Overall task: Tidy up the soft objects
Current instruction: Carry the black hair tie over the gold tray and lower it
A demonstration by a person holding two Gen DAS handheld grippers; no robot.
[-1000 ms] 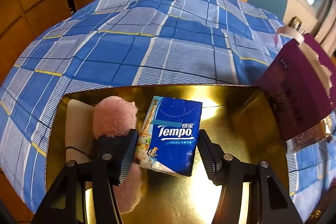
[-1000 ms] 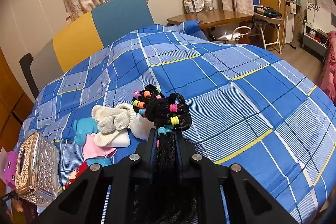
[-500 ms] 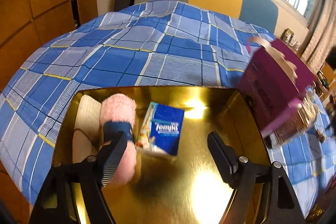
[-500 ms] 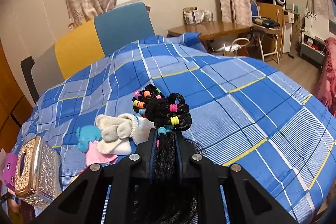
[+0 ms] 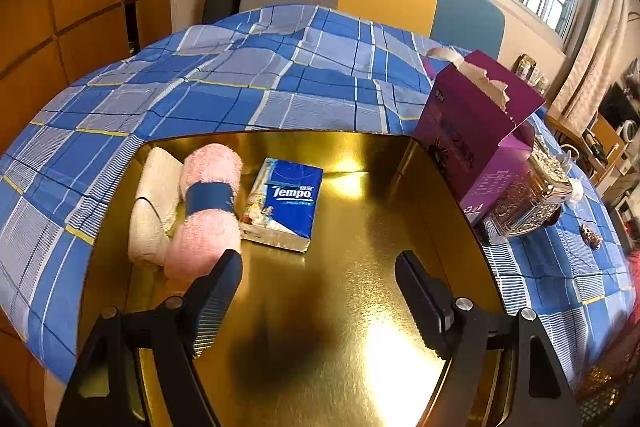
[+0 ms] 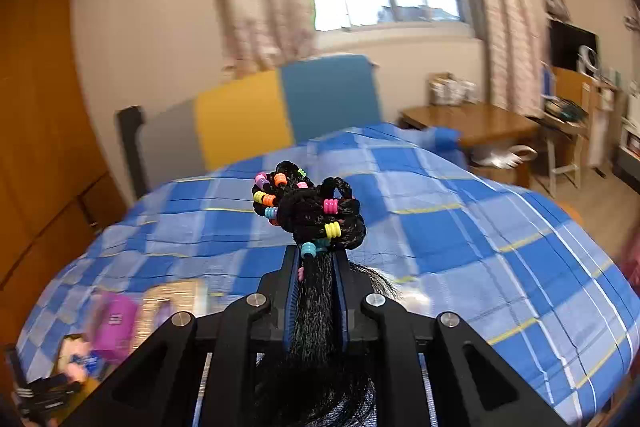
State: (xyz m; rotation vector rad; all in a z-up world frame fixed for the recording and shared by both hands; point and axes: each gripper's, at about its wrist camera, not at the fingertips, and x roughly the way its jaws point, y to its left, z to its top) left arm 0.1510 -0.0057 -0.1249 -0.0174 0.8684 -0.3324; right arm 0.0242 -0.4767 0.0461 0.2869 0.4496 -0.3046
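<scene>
L gripper (image 5: pixel 318 277) hanging released over glossy gold tray (image 5: pixel 360 307) w/ fluffy pink towel roll (image 5: pixel 208 211); R gripper (image 6: pixel 316 259) clamping braided, beaded black hairpiece (image 6: pixel 312 211).

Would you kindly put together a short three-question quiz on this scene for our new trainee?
1. True or false: the Tempo tissue pack lies inside the gold tray.
2. Which gripper holds something? A) left gripper B) right gripper C) neither
3. What lies between the cream cloth and the tissue pack?

Key:
1. True; it rests flat on the tray floor.
2. B; it is shut on a black hairpiece with coloured beads, while the left gripper stands open above the tray with nothing between its fingers.
3. A rolled pink towel with a blue band.
</scene>
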